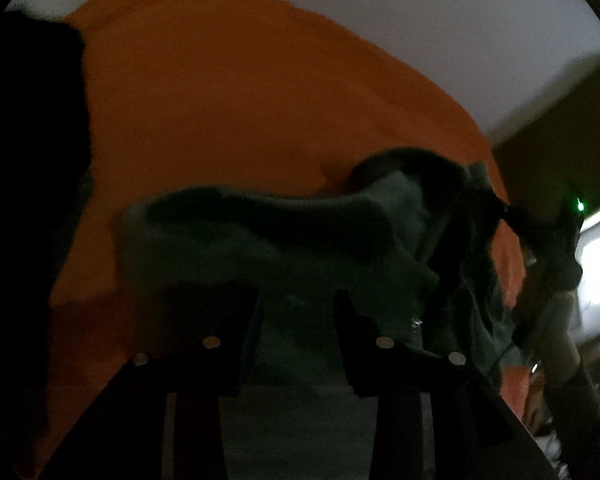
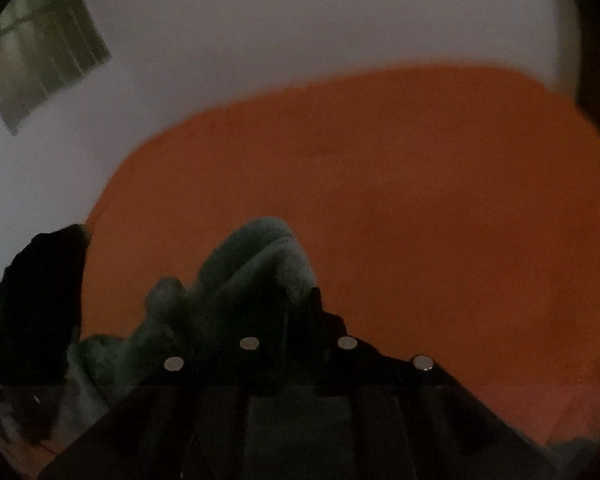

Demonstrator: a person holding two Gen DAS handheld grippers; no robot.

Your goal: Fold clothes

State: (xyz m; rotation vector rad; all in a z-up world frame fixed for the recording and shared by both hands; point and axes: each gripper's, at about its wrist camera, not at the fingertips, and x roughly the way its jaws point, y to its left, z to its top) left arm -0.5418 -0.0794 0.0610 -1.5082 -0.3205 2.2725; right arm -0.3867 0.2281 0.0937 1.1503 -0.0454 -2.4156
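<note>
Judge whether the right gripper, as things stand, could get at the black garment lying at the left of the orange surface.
Probably not yet: the right gripper looks shut on the grey-green garment, so its fingers are occupied. The black garment lies uncovered on the orange surface.

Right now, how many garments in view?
2. A grey-green garment bunched at the right gripper, over the orange surface; a black garment lies to its left. More may be hidden.
</note>
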